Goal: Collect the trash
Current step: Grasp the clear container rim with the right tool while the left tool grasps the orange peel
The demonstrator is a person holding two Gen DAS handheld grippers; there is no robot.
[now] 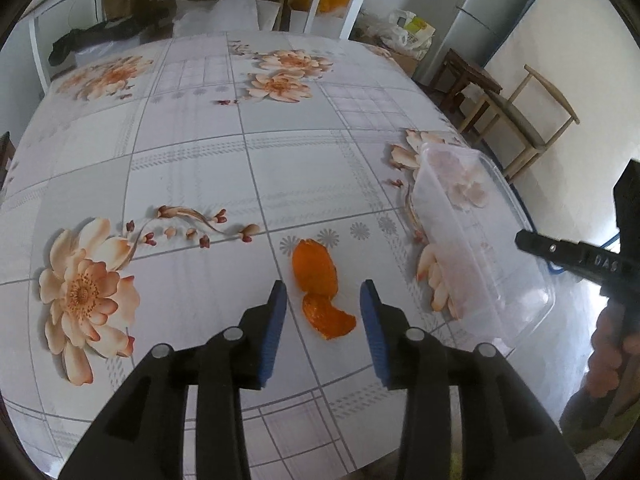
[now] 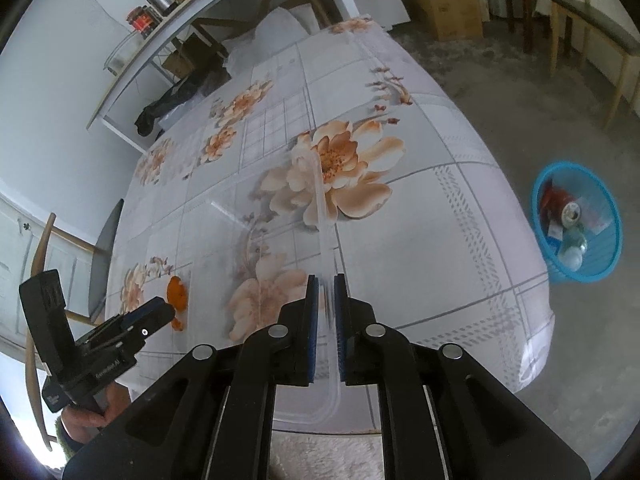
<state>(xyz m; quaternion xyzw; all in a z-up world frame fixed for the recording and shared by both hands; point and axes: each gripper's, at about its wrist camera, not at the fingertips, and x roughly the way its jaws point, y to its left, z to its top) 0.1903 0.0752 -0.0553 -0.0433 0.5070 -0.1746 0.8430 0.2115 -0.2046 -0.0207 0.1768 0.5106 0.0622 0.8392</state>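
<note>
- Right then, my left gripper [image 1: 323, 295] had its blue pads spread with nothing pinched, hanging above the flowered tablecloth [image 1: 192, 152].
- Straight ahead, between and a little beyond the fingertips, lay the orange peel [image 1: 316, 280], in two pieces touching or nearly so; its long axis ran roughly along my line of approach, so the pads would close across its narrow width.
- My right gripper [image 2: 325, 288] was nearly pressed together around the thin rim of a clear plastic container [image 1: 472, 240]; I could not tell whether the pads actually bit on it.
- That container sat just to the right of the peel, tilted, near the table's right edge.
- I judged the left hand far nearer the peel, so it was the one to make the grab.
- Open cloth lay to the left and beyond, giving free room; the tight side was the right, toward the container.
- A blue basket [image 2: 576, 224] stood on the floor past the table's right edge, already holding rubbish.
</note>
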